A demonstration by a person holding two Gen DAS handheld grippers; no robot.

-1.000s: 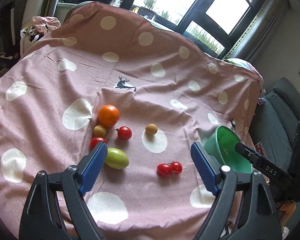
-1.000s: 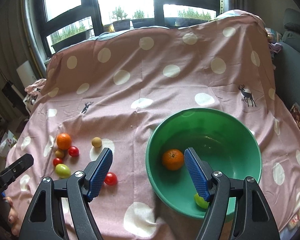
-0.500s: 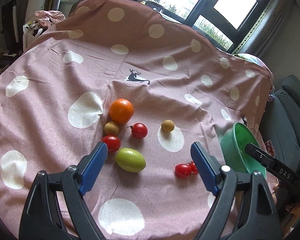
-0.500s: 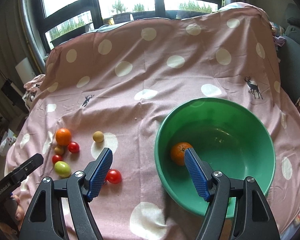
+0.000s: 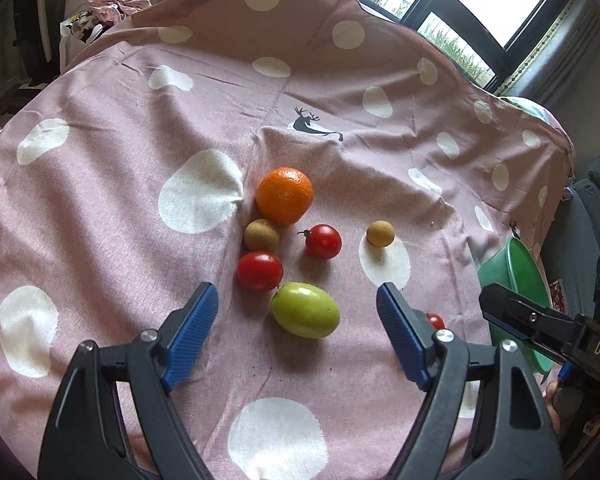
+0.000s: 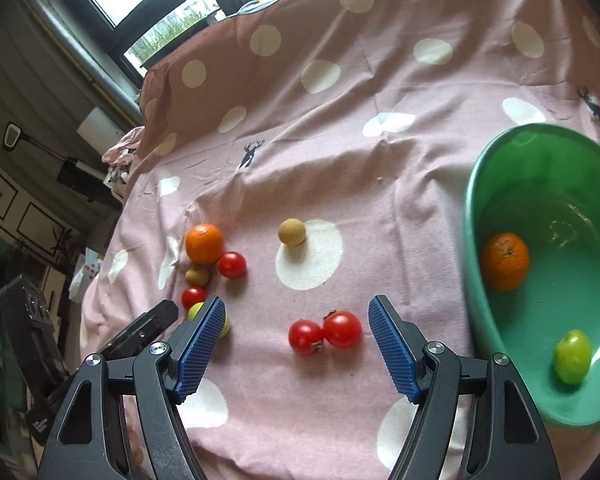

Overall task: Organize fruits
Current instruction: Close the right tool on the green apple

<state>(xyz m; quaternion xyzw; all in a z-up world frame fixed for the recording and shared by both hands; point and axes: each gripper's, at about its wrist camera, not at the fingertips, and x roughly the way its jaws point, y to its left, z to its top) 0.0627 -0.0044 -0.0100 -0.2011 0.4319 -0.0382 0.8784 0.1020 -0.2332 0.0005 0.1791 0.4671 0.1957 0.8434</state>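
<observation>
My left tool, jaws just narrowing and empty, frames the green fruit; its long axis lies across the gap. My right tool gapes empty before two tomatoes.

Both wrist views look steeply down, close over the cloth, sharing the loose fruit cluster

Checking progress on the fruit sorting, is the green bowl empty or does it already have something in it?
Not empty. The green bowl holds an orange and a green fruit.
</observation>
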